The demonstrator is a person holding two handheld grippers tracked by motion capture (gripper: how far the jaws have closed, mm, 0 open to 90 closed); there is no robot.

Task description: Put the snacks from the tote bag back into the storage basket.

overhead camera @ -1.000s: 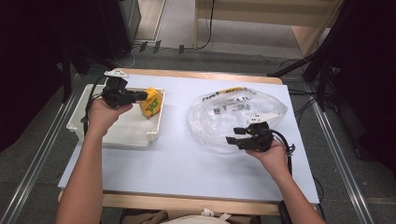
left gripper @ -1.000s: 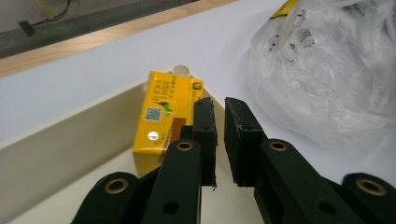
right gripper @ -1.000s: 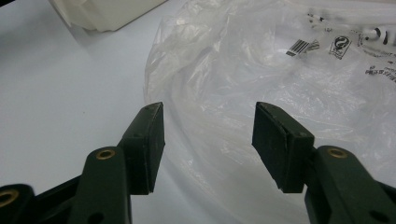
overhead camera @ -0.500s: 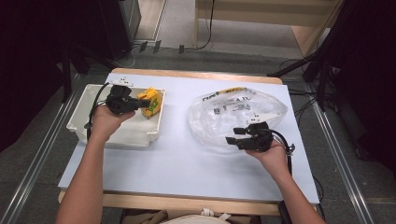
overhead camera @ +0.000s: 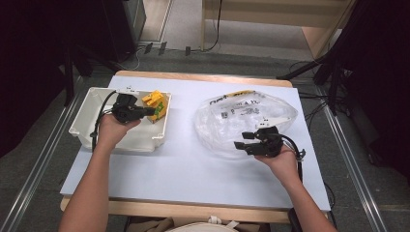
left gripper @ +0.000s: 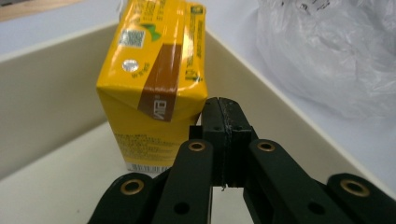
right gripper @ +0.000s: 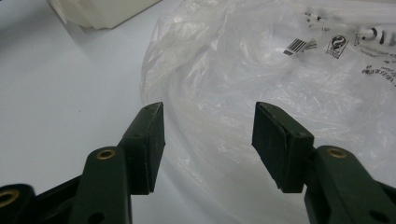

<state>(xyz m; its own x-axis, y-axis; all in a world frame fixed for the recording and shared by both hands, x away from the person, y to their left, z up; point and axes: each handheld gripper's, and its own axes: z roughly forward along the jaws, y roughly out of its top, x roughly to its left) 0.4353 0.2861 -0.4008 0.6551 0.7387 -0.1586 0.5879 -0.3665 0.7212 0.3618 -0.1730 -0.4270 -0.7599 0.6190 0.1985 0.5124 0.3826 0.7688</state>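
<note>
1. the table (overhead camera: 159,169) carries a white bin (overhead camera: 87,113) on the left and a clear plastic bag (overhead camera: 227,125) on the right, well apart.
2. the yellow carton (left gripper: 154,70) stands upright at the bin's far right corner.
3. the left tongs (left gripper: 223,140) are pressed together, empty, just beside the carton, probably nudging it.
4. the right tongs (right gripper: 208,140) gape wide over the bag's edge, holding nothing, seemingly ready to pinch it.

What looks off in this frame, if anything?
The left gripper is closed on nothing: its jaws meet beside the yellow carton in the bin, not around it. The carton's top corner looks dented. Right gripper is open over the bag.
</note>
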